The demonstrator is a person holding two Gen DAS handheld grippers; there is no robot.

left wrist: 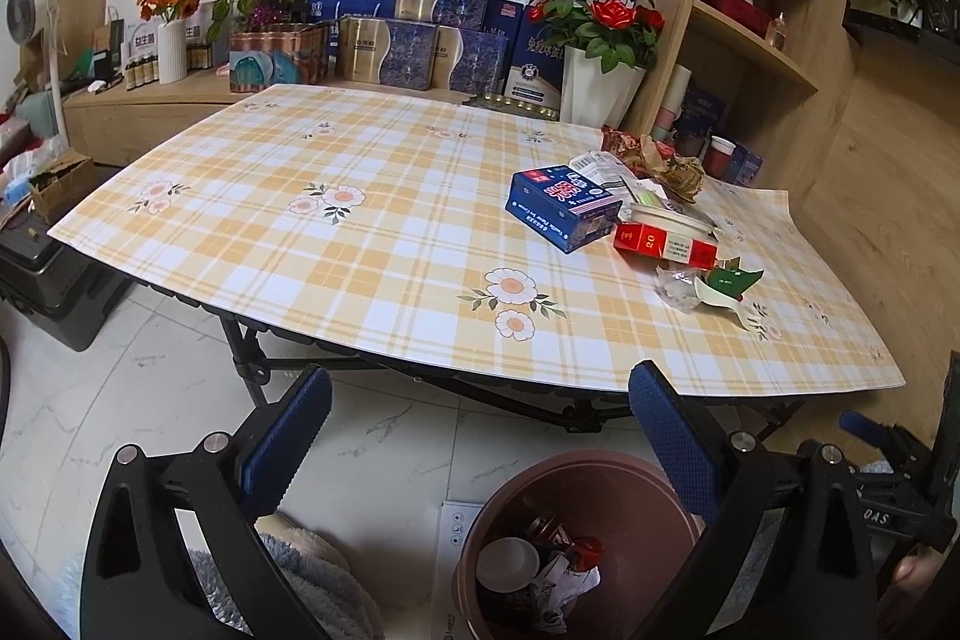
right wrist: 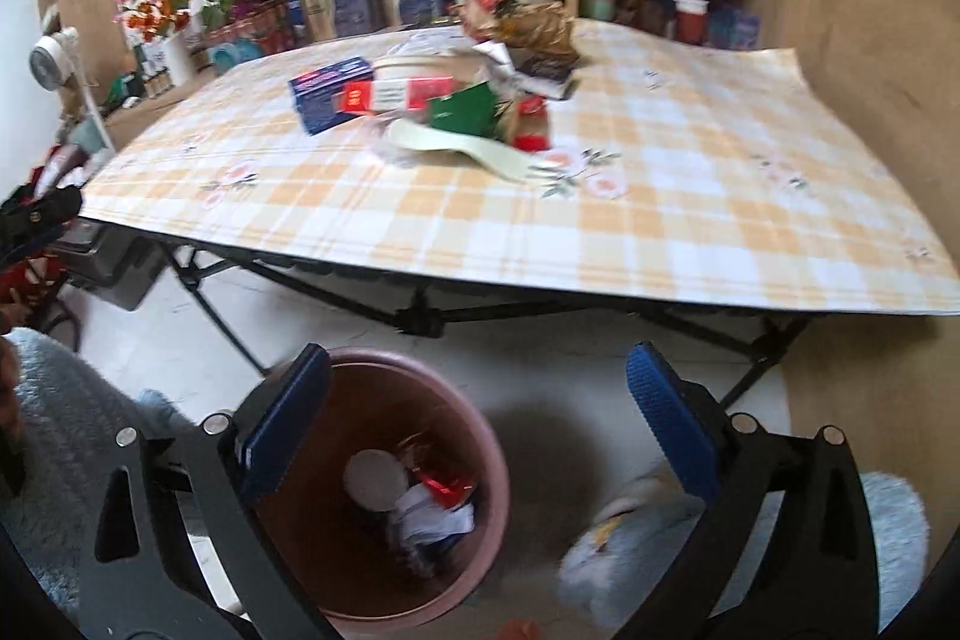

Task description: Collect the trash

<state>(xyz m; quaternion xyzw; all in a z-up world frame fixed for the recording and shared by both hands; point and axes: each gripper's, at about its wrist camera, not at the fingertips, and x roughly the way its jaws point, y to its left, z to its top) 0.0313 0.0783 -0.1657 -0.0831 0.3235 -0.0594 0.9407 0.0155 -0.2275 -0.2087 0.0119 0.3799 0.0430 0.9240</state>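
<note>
A pile of trash lies on the plaid table (left wrist: pixel 360 244): a blue carton (left wrist: pixel 561 206), a red cigarette box (left wrist: pixel 663 242), a green wrapper (left wrist: pixel 733 280) and crumpled brown paper (left wrist: pixel 672 160). The right wrist view shows the same blue carton (right wrist: pixel 330 91), red box (right wrist: pixel 396 94) and green wrapper (right wrist: pixel 465 109). A brown bin (left wrist: pixel 591 538) on the floor holds a white lid and wrappers. My left gripper (left wrist: pixel 480 436) is open and empty above the floor beside the bin. My right gripper (right wrist: pixel 480 415) is open and empty over the bin (right wrist: pixel 390 496).
Boxes, flower vases (left wrist: pixel 597 91) and a wooden shelf unit (left wrist: pixel 756 10) stand behind the table. A white fan (left wrist: pixel 36 4) is at the left. Fluffy grey slippers (right wrist: pixel 636 550) rest on the white tiled floor near the bin. The table has black folding legs (right wrist: pixel 420 316).
</note>
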